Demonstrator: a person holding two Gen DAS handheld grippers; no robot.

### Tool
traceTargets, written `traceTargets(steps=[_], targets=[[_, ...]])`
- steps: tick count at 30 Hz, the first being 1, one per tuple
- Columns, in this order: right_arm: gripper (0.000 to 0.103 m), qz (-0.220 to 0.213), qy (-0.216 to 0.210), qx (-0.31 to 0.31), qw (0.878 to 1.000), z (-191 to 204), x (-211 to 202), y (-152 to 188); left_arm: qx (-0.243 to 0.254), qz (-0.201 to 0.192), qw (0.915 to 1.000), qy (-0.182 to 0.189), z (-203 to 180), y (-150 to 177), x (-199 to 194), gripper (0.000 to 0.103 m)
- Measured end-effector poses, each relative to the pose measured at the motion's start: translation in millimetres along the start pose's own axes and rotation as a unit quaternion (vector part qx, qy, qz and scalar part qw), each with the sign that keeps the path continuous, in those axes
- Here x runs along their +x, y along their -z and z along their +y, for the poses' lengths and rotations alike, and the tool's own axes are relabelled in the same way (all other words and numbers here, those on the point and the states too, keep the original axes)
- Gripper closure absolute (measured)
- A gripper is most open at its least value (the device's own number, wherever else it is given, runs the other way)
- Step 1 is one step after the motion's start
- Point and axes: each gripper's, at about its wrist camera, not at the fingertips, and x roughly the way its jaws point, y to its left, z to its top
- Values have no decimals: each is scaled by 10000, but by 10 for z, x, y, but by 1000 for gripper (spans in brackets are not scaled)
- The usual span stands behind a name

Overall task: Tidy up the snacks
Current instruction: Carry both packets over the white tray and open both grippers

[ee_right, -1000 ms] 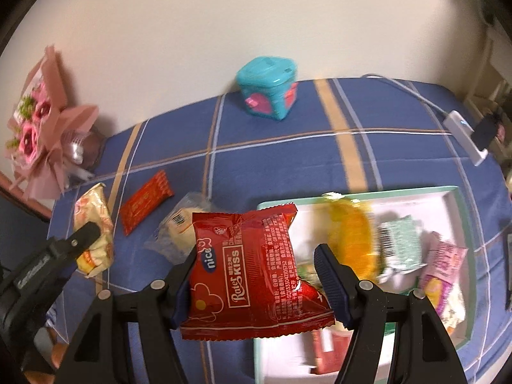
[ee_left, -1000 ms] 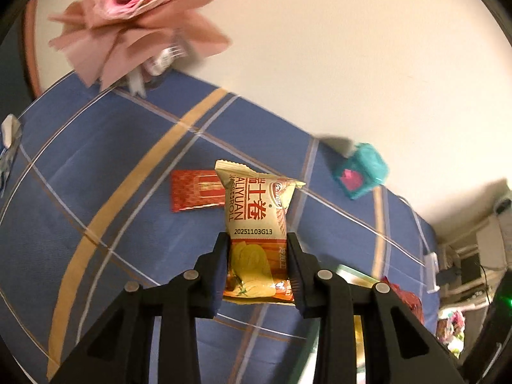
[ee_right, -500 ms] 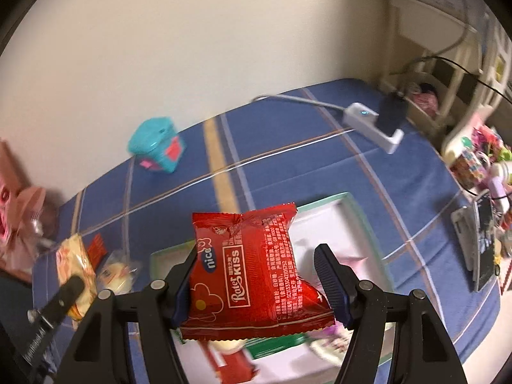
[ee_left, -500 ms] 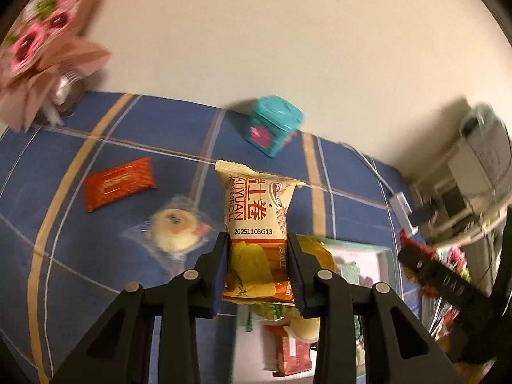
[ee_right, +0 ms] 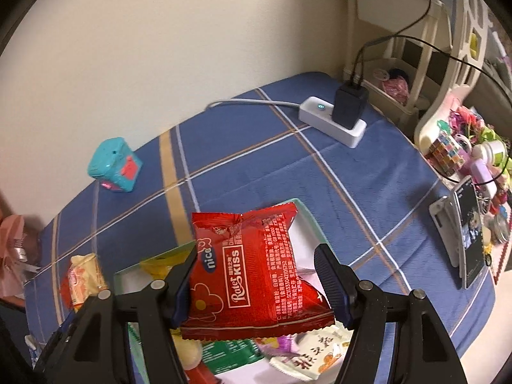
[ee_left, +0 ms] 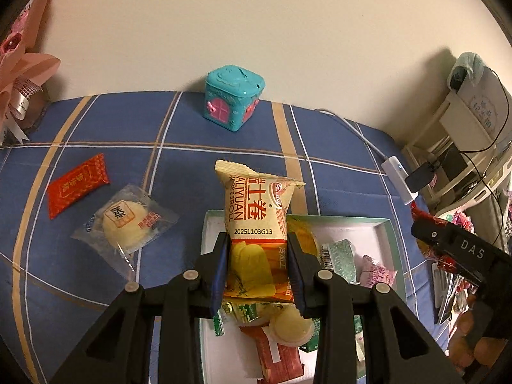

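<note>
Left wrist view: left tongs (ee_left: pixel 257 267) clamp yellow packet (ee_left: pixel 257 220) above tray (ee_left: pixel 392 243) (near corner); lower before releasing. Right wrist view: right tongs (ee_right: pixel 256 280) grip red packet (ee_right: pixel 252 275) over tray; release low, inside the rim.

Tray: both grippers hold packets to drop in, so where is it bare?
The white tray is bare along its left wall and far-right corner. Its middle is crowded: green packet, pink packet, jelly cup.
</note>
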Motion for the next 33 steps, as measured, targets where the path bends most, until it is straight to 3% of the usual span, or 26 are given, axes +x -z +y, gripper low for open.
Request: traceTargets(steps=[12,23,33], targets=[[32,-51,78,144,9999,-113,197,-32,-79,-24,10000,41,58,38,264,67],[32,261,110,20,9996,-37,561,91,-101,109,9999,-57,106,98,446,67],[32,428,97,-149,9989,10,631,133,-86,251,9996,-87,103,140,528,67]])
